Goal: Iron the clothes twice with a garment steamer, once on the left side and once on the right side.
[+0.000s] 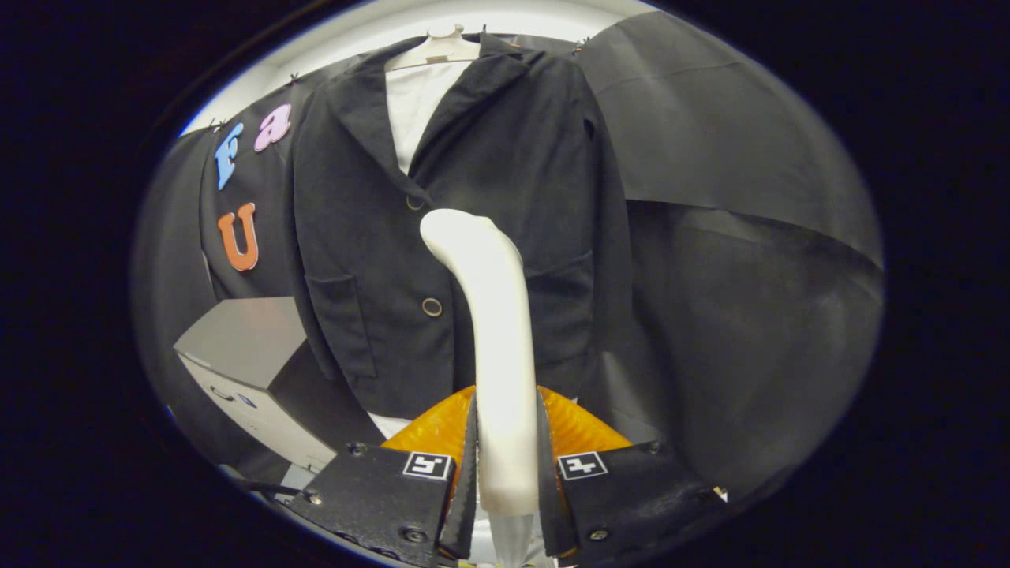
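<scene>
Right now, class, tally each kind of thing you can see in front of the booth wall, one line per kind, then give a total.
Black jacket: 1
White shirt under it: 1
Hanger: 1
Jacket buttons: 2
White garment steamer, clamped between both fingers of the hand-held gripper: 1
Grey box beside the jacket: 1
Total: 7

Walls: black cloth (pixel 734 237) draped all around the booth.
Furniture: grey cabinet (pixel 245 355), lower left.
Light: bright white strip (pixel 379 24) along the top.

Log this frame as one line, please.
gripper: shut on steamer | steamer: upright between fingers, head near jacket front by middle button | jacket: hung on hanger, buttoned | contact with cloth: cannot tell
</scene>
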Demonstrator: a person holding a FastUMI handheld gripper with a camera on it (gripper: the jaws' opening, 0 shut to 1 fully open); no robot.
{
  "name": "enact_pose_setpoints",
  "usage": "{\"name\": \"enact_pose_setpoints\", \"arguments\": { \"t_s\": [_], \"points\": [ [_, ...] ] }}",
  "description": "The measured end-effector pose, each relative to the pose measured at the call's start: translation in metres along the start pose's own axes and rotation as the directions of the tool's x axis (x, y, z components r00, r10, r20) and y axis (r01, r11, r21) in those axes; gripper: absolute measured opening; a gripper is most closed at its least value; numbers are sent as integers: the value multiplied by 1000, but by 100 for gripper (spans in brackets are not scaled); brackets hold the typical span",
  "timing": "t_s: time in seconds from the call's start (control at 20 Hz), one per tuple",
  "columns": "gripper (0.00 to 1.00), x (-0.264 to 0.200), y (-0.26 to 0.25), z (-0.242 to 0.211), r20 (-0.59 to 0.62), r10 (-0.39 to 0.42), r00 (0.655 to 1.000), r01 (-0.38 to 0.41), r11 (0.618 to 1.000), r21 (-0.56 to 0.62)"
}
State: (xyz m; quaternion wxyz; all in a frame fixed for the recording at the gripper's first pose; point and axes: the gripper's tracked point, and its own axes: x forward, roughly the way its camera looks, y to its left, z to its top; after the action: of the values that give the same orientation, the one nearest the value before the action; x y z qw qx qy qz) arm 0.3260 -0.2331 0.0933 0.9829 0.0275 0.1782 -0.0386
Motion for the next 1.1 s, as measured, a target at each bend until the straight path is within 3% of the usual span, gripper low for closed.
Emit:
{"name": "enact_pose_setpoints", "arguments": {
  "t_s": [1.1],
  "points": [
    [36,29,-3,-90,-154,47,987,-39,998,51]
  ]
}}
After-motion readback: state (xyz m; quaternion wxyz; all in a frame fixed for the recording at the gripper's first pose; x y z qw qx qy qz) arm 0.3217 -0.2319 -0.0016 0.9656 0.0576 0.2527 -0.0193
